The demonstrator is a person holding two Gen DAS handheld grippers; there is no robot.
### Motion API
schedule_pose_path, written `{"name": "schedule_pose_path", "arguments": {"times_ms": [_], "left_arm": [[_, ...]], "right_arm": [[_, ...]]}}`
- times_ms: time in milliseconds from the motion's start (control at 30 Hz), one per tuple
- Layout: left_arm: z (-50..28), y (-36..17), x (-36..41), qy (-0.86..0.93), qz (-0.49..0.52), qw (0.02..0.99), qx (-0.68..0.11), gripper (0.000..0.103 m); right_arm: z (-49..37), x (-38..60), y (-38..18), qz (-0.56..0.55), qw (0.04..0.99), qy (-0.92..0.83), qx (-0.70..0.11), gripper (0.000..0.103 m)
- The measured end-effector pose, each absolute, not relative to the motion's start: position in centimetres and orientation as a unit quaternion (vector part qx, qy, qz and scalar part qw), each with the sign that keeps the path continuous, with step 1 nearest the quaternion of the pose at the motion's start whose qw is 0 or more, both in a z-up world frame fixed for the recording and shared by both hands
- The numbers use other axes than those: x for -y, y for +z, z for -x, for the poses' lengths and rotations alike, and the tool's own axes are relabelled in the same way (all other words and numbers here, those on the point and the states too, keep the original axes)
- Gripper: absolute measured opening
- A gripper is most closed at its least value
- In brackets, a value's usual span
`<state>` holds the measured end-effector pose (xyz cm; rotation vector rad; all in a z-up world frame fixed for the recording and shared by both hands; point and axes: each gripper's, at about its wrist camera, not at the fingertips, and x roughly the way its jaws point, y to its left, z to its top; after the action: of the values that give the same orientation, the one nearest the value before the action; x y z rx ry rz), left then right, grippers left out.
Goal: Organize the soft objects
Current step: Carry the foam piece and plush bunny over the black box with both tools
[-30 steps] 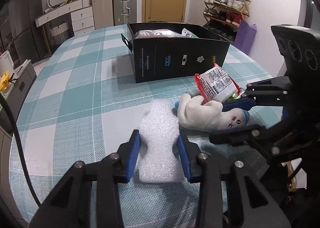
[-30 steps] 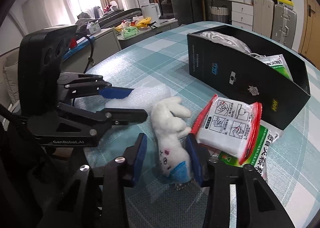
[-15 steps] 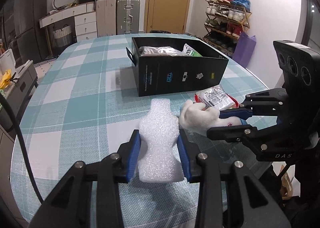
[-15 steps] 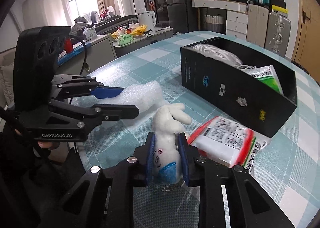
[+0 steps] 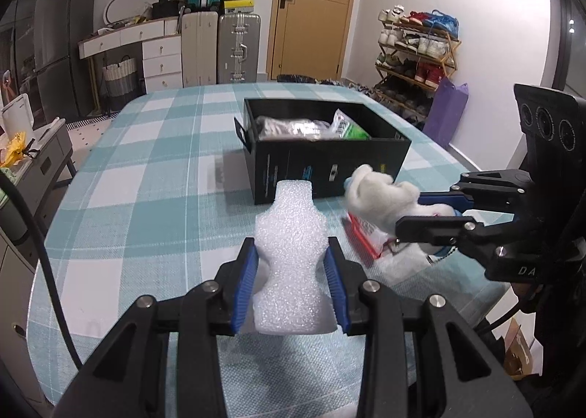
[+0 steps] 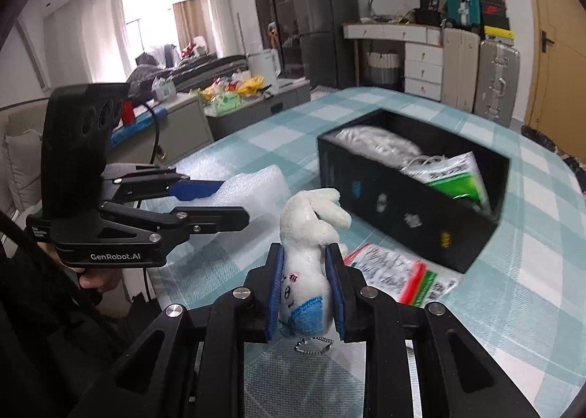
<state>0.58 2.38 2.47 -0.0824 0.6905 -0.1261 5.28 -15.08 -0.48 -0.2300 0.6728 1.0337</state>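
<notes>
My left gripper is shut on a white foam piece, held above the checked tablecloth; the same foam piece shows at the left of the right wrist view. My right gripper is shut on a white plush rabbit with a blue bottom and a small bead chain, lifted off the cloth. That plush rabbit hangs to the right of the foam. An open black box stands behind both, with bagged items inside.
A red-edged plastic packet lies flat on the cloth in front of the black box. Suitcases, drawers and a shoe rack line the far walls. A hand holds the left gripper's handle.
The right jaws closed on the plush rabbit and lifted it off the cloth. The left gripper rose slightly with the foam piece still held.
</notes>
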Motion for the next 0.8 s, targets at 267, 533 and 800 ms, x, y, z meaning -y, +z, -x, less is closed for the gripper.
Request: {"name": "schedule_pose_path", "arguments": {"times_ms": [267,533,800], "left_arm": [[-1.5,4.3,-2.3,-0.054,0.047,0.946,-0.315,0.035],[-2.4,6.5,-2.2,-0.053,0.048,0.955,-0.287,0.035],[-3.7,8.2,-2.0,-0.063,0.044,0.960,-0.268,0.035]], "right_arm": [[-5.7,17.7,2.1,0.063,0.839,0.459,-0.286,0.023],[-5.4,19.3,4.6,0.043,0.859,0.438,-0.262,0.023],[-5.4,19.7,6.8,0.039,0.875,0.412,-0.251,0.023]]}}
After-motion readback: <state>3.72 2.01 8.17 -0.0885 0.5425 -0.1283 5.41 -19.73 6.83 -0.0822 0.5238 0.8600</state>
